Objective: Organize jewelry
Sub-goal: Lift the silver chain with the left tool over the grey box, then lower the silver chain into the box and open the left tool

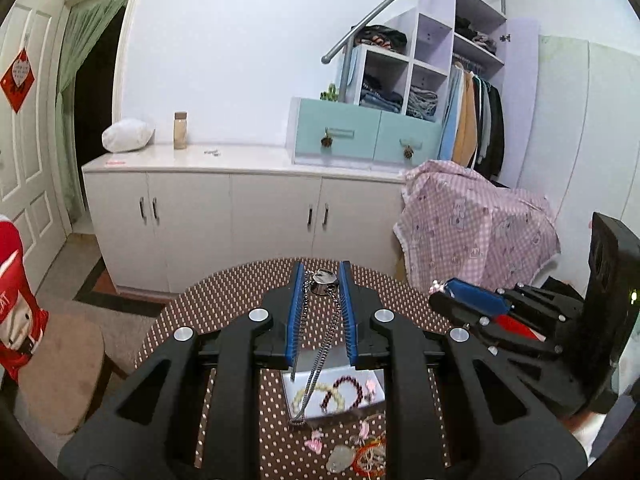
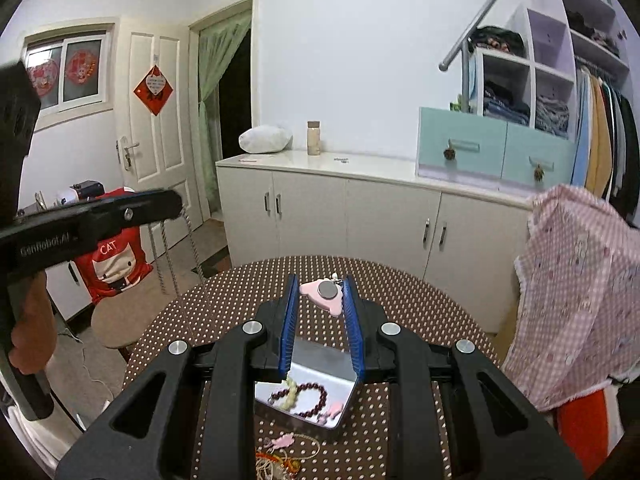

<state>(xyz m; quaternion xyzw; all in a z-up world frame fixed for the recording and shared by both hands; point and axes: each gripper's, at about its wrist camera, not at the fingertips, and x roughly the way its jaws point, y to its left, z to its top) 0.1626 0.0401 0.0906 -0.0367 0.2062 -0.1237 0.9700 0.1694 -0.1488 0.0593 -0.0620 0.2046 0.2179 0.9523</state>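
My left gripper [image 1: 323, 276] is shut on a silver pendant [image 1: 322, 279]; its chain [image 1: 318, 356] hangs down over a shiny metal tray [image 1: 296, 382] on the dotted round table [image 1: 224, 300]. The tray holds a dark red bead bracelet [image 1: 344, 390] and a pale bead bracelet [image 1: 308, 394]. My right gripper [image 2: 320, 286] is shut on a pink flat piece with a grey disc [image 2: 326, 296], held above the same tray [image 2: 312, 354]. The left gripper also shows in the right wrist view [image 2: 168, 204], with the chain [image 2: 192, 240] dangling.
Loose jewelry lies on the table in front of the tray: pink charms [image 1: 314, 442], a red and gold tangle [image 1: 370, 456], a pale stone [image 1: 340, 458]. A white cabinet [image 1: 240, 208] stands behind. A pink checked cloth [image 1: 472, 228] covers something at right; a stool [image 1: 60, 368] stands at left.
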